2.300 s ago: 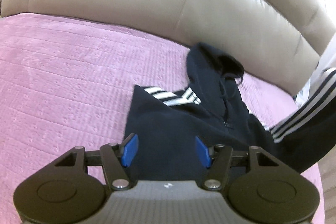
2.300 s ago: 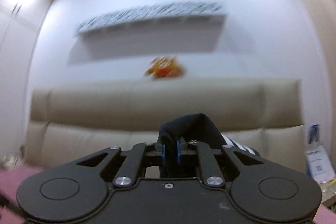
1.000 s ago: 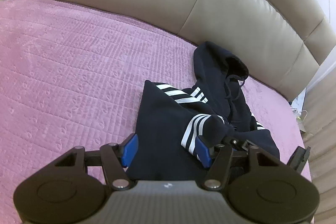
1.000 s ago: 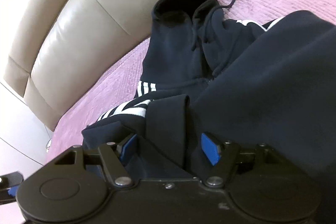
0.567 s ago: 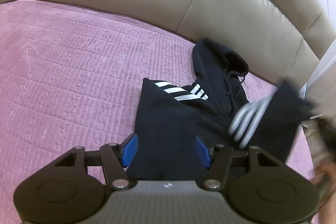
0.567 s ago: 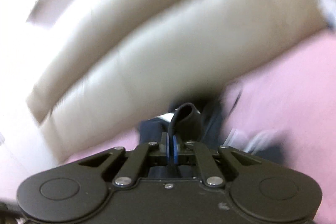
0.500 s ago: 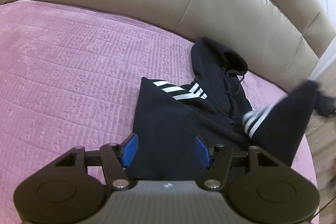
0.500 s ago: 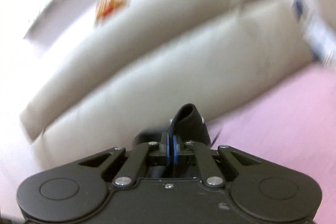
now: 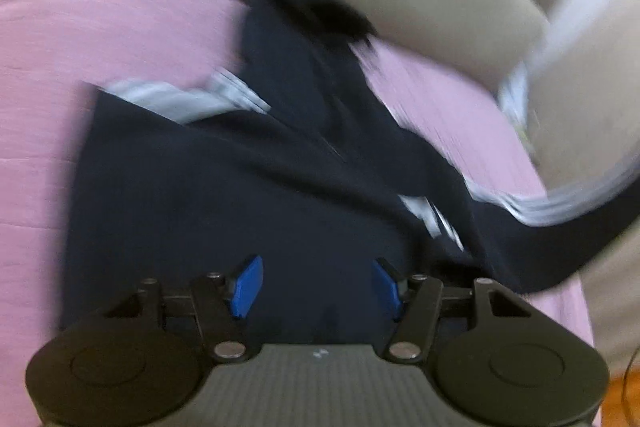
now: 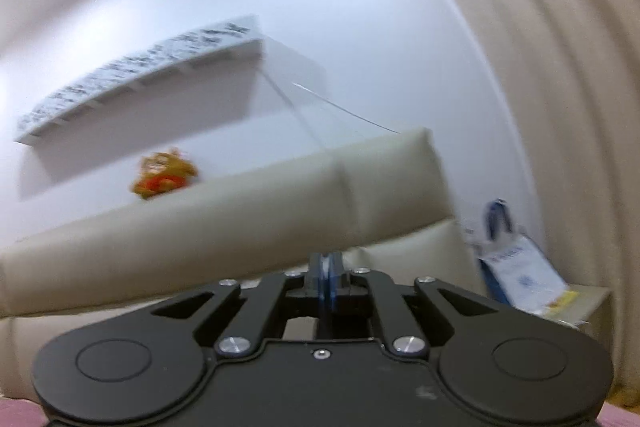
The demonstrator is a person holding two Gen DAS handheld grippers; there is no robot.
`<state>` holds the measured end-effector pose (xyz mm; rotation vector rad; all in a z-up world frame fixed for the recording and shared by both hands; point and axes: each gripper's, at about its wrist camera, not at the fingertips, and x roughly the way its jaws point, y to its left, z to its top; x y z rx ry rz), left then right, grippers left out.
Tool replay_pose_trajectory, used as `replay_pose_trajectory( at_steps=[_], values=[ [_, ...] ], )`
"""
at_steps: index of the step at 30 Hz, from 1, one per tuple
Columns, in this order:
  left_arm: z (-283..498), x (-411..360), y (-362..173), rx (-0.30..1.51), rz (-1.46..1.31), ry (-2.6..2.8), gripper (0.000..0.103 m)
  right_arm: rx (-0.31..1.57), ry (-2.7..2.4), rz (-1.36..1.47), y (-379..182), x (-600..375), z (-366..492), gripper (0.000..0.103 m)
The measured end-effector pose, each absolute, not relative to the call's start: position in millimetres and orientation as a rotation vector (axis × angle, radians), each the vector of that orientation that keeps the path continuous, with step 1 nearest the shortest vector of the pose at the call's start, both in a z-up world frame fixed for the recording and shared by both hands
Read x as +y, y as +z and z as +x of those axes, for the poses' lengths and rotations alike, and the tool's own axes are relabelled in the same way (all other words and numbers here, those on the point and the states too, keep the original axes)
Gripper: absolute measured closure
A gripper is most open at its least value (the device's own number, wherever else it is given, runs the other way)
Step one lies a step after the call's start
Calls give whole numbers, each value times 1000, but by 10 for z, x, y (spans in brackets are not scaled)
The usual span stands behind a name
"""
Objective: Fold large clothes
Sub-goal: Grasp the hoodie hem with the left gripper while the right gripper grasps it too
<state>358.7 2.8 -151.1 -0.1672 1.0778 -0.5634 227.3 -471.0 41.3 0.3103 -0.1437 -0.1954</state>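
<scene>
A navy hoodie (image 9: 224, 195) with white stripes lies on the pink bedspread (image 9: 100, 39), its hood (image 9: 320, 11) toward the headboard. The picture is blurred. My left gripper (image 9: 317, 287) hovers low over the hoodie's near part, open, with only cloth below its blue pads (image 9: 248, 285). One striped sleeve (image 9: 560, 223) rises taut off the right edge of the left wrist view. My right gripper (image 10: 326, 275) points at the wall with its pads pressed together. No cloth shows past them in the right wrist view, so the grip itself is hidden.
A beige padded headboard (image 10: 200, 227) runs behind the bed. Above it hang a wall shelf (image 10: 140, 75) and an orange toy (image 10: 164, 179). A bedside stand with a blue-and-white bag (image 10: 516, 267) and a curtain (image 10: 560, 67) are at the right.
The right gripper shut on the sleeve lying on the hoodie and swung up to face the wall, pulling the sleeve up to the right. The left gripper dropped closer to the hoodie, still open.
</scene>
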Motion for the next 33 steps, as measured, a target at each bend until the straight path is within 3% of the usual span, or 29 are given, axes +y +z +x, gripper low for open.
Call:
replay_pose_trajectory(
  at_steps=[3,4,5,6,8,10,13,15,17,19,28,31,33],
  values=[
    [3600,-607,-1953,1169,-95,-592,54,-131,-161,337,448,-4574,2411,103],
    [3598,-788,-2066,1188,-94,-596,52,-112,-162,325,419,-4546,2456,103],
    [3568,-976,-2090,1156,-65,-577,39,-95,-166,313,375,-4516,2481,103],
    [3530,-1156,-2049,1104,-18,-564,40,-76,-163,308,320,-4525,2483,103],
    [3502,-1515,-1954,1067,33,-644,51,-29,-172,311,164,-4585,2485,103],
    [3498,-1839,-1907,1075,53,-711,51,62,-184,308,4,-4682,2514,102],
    [3533,-2234,-1915,1073,5,-773,50,239,-198,260,-372,-4792,2604,94],
    [3530,-2371,-1886,1054,-70,-828,39,359,-190,218,-629,-4791,2694,83],
    [3448,-2411,-1878,1020,-8,-843,39,437,-156,194,-846,-4758,2749,67],
    [3390,-2281,-1948,1024,10,-860,40,508,-83,190,-1039,-4688,2854,58],
    [3573,-1815,-2258,1137,-158,-815,43,772,109,287,-1674,-4138,3745,53],
    [3544,-1900,-2215,1127,-109,-817,43,839,126,279,-1820,-3926,3900,27],
    [3534,-1954,-2208,1118,-85,-819,43,893,136,229,-1887,-3789,4019,26]
  ],
)
